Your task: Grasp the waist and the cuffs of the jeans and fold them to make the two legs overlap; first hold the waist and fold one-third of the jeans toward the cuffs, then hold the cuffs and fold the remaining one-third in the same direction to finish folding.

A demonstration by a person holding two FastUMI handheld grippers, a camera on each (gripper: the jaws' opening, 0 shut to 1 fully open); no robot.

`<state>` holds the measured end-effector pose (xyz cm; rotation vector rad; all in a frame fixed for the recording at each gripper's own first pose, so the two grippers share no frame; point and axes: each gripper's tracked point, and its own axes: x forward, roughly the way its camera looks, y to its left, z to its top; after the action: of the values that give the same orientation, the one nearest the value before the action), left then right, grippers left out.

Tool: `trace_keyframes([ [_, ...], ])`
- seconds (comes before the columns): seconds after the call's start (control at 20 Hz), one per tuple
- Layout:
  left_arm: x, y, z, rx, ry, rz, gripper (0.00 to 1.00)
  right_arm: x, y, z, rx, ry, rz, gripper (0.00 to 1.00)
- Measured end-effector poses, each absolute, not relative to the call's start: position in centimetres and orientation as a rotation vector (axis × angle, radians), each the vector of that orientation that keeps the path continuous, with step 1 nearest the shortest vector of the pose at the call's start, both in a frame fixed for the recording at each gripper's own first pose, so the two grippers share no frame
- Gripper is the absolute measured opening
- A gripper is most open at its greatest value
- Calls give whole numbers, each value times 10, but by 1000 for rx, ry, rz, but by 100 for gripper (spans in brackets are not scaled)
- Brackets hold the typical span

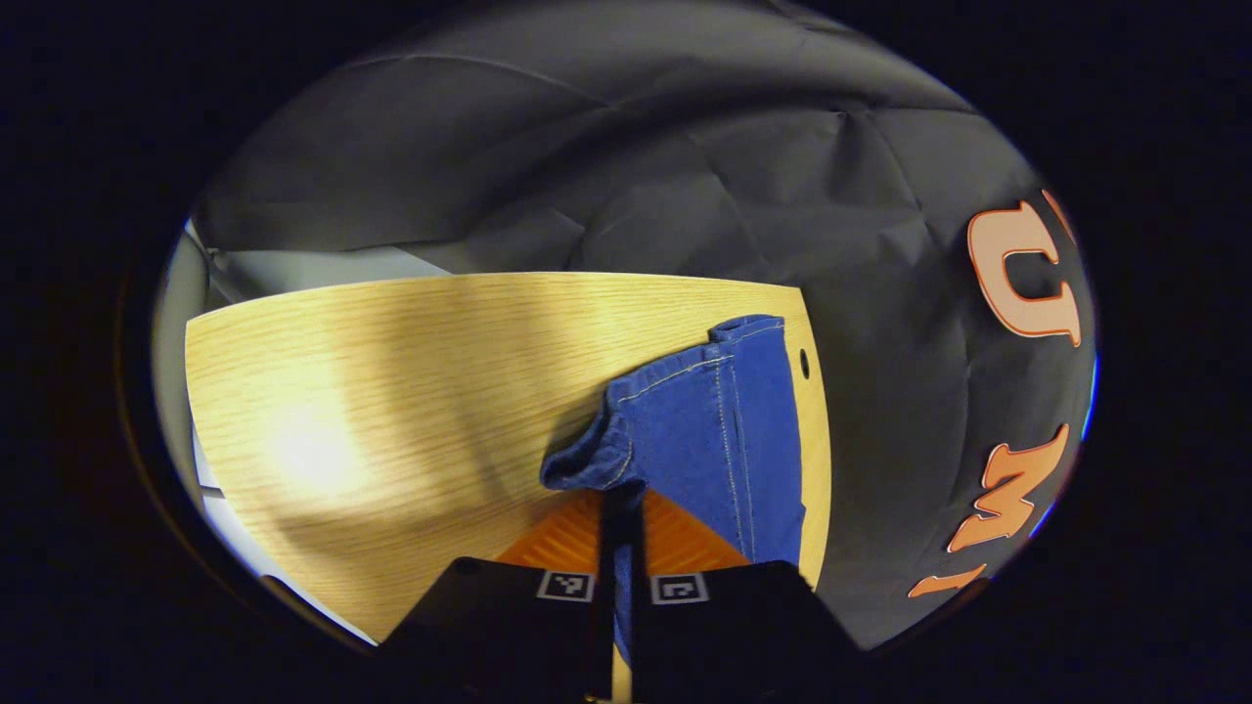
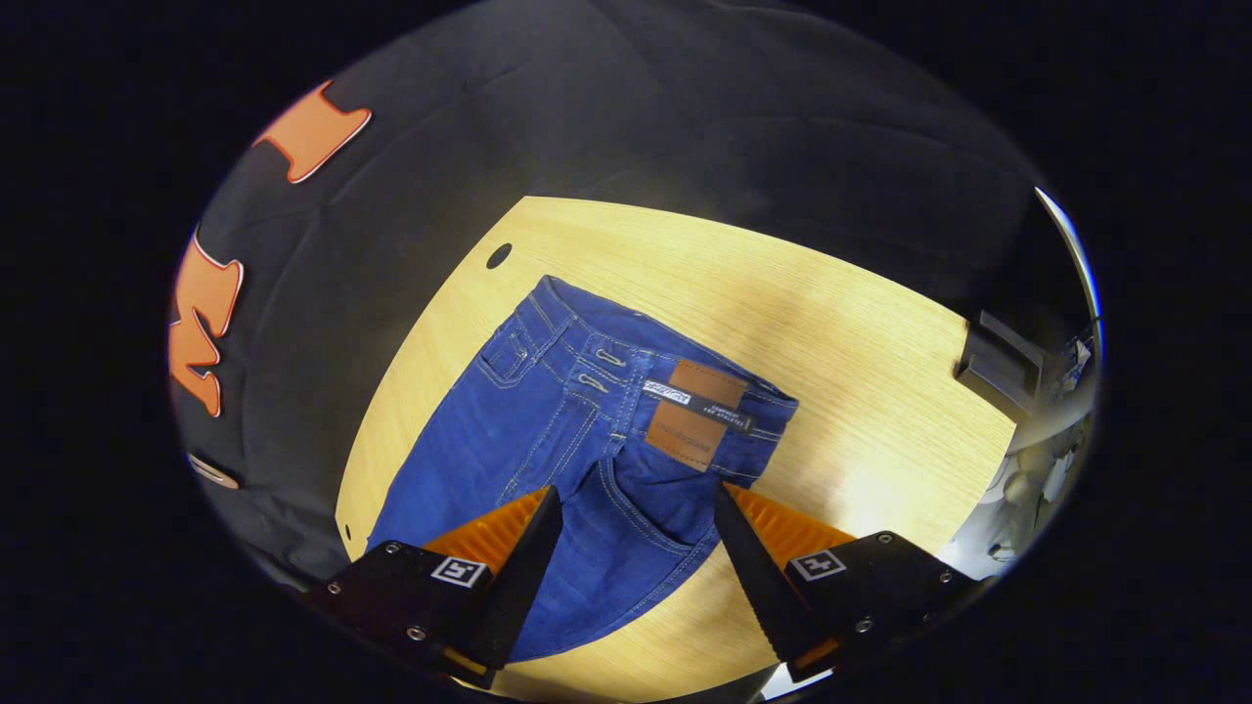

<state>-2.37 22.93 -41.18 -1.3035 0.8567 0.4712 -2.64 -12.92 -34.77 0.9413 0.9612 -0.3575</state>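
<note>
Blue jeans lie on a light wooden table. In the left gripper view the cuff end of the jeans [image 1: 704, 430] runs along the table's right side, and my left gripper [image 1: 621, 508] is shut on a bunched fold of the cuff denim. In the right gripper view the waist of the jeans [image 2: 626, 391] faces away from me, with a brown leather patch [image 2: 696, 413] on the waistband. My right gripper [image 2: 636, 508] stands open above the seat of the jeans, just short of the waistband, with one finger on each side of a back pocket.
The wooden table [image 1: 391, 391] spreads wide to the left of the cuffs. A small round hole [image 2: 499, 256] sits near the table corner beyond the waist. A dark box-like object [image 2: 998, 364] stands off the table's far right edge. Black cloth walls close in behind.
</note>
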Motion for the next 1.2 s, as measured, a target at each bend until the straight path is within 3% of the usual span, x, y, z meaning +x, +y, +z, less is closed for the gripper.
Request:
trace_keyframes([
  [0.15,-42,237,-398,-1229,884,529,9,-38,-148,-356,986,959,-408,97],
  [0.2,-34,236,-406,-1240,868,516,2,-41,-155,-360,999,953,-426,96],
  [0.25,-27,231,-411,-1234,870,513,2,-40,-158,-365,1020,952,-426,96],
  [0.4,-25,232,-398,-1205,872,519,1,-46,-141,-381,1155,1027,-391,96],
  [0.5,-21,233,-387,-1187,864,511,1,-30,-131,-380,1242,989,-361,97],
  [0.55,-19,231,-381,-1180,859,506,1,-28,-126,-381,1246,997,-328,87],
  [0.6,-18,230,-377,-1178,855,506,1,-30,-123,-385,1241,1013,-311,86],
  [0.7,-19,228,-369,-1167,850,507,1,-24,-114,-390,1297,1031,-295,54],
  [0.8,-21,228,-361,-1154,846,510,1,-29,-127,-388,1286,1039,-300,42],
  [0.9,-26,224,-352,-1145,844,510,1,-29,-127,-392,1315,1023,-344,15],
  [1.0,-30,224,-340,-1136,835,517,1,-18,-122,-386,1350,1020,-320,16],
  [1.05,-29,225,-336,-1130,839,517,1,-13,-123,-381,1360,1004,-306,6],
  [1.2,-31,224,-331,-1110,897,505,1,-11,-126,-362,1333,1004,-305,6],
])
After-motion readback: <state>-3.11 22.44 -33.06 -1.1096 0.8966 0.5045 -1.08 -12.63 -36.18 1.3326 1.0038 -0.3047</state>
